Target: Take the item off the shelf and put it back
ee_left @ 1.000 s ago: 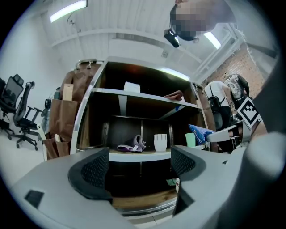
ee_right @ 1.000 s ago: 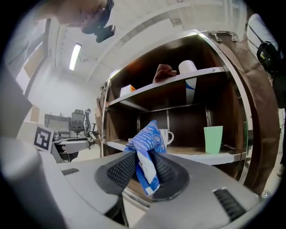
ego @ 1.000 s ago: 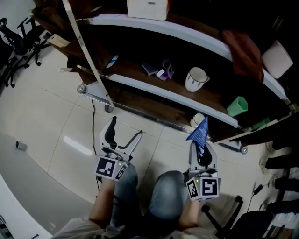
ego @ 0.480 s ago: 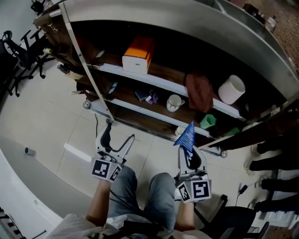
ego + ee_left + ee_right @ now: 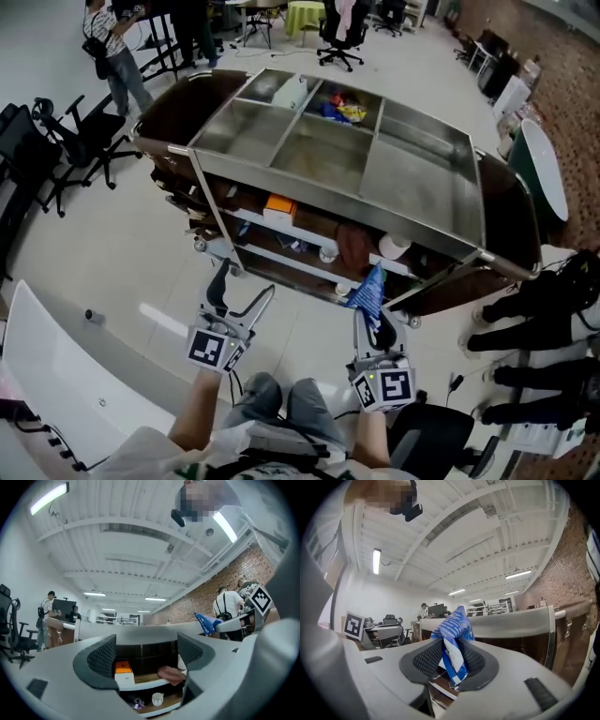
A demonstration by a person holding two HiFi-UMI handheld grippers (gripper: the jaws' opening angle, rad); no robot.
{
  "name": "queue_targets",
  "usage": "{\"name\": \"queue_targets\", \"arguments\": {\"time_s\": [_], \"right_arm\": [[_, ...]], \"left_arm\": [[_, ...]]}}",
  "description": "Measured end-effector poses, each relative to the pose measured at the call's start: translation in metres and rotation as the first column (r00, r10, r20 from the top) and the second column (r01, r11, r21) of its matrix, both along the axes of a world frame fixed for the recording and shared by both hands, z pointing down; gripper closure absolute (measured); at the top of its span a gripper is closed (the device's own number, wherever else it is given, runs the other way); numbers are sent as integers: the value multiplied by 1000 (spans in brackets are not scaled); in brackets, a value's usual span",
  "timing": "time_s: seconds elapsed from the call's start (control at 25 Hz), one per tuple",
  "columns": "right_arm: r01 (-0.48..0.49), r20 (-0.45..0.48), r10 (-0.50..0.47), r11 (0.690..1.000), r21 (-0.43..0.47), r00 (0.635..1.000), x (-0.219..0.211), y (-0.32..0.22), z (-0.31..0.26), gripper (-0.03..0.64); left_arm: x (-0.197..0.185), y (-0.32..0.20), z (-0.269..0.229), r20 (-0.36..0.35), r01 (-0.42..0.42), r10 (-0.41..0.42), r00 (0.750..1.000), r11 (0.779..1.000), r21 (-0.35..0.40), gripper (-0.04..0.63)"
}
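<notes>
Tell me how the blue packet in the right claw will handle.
Probably floppy: the blue packet creases where the right claw pinches it, and its top fans out above. Likely light, since one thin pinch holds it up. Set down, it may slump or fall flat rather than stand.

Shelf cart, seen from above: its steel top (image 5: 422, 178) hides most of the shelves (image 5: 281, 262) beneath, so an orange-and-white box (image 5: 279, 207), a brown cloth (image 5: 354, 247) and a white object (image 5: 395, 247) show only in part. The blue packet (image 5: 368, 291), clamped in the right tool (image 5: 373, 314), masks the shelf behind it; its print is too small to read. Colourful items (image 5: 337, 110) in one top compartment cannot be identified, nor can the small purple object (image 5: 137, 704) seen between the parted jaws of the left tool (image 5: 146, 654). A bystander (image 5: 111, 42) is cut off by the top edge, and a pair of legs (image 5: 525, 314) by the right.
</notes>
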State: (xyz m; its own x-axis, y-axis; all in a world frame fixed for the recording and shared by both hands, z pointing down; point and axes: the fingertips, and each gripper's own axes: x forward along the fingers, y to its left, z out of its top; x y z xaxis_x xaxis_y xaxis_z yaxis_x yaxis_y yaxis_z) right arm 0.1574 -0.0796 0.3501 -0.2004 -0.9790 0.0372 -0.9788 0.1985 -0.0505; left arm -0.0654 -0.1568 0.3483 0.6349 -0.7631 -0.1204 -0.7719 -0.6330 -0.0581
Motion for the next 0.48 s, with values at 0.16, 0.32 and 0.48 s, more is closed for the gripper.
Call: {"name": "queue_targets", "arguments": {"time_s": [0.16, 0.32, 0.48], "right_arm": [[-7, 7, 7, 1000, 4, 1000, -1, 14, -84, 495], [12, 8, -12, 999, 52, 1000, -10, 35, -135, 494], [10, 2, -10, 995, 102, 1000, -19, 46, -157, 494]], "left_arm": [[-11, 20, -91, -26, -3, 3, 1000, 1000, 8, 209], [-18, 47, -137, -40, -37, 38, 998, 999, 36, 209], [-19, 57, -159, -64, -67, 71, 995, 996, 64, 209]]}}
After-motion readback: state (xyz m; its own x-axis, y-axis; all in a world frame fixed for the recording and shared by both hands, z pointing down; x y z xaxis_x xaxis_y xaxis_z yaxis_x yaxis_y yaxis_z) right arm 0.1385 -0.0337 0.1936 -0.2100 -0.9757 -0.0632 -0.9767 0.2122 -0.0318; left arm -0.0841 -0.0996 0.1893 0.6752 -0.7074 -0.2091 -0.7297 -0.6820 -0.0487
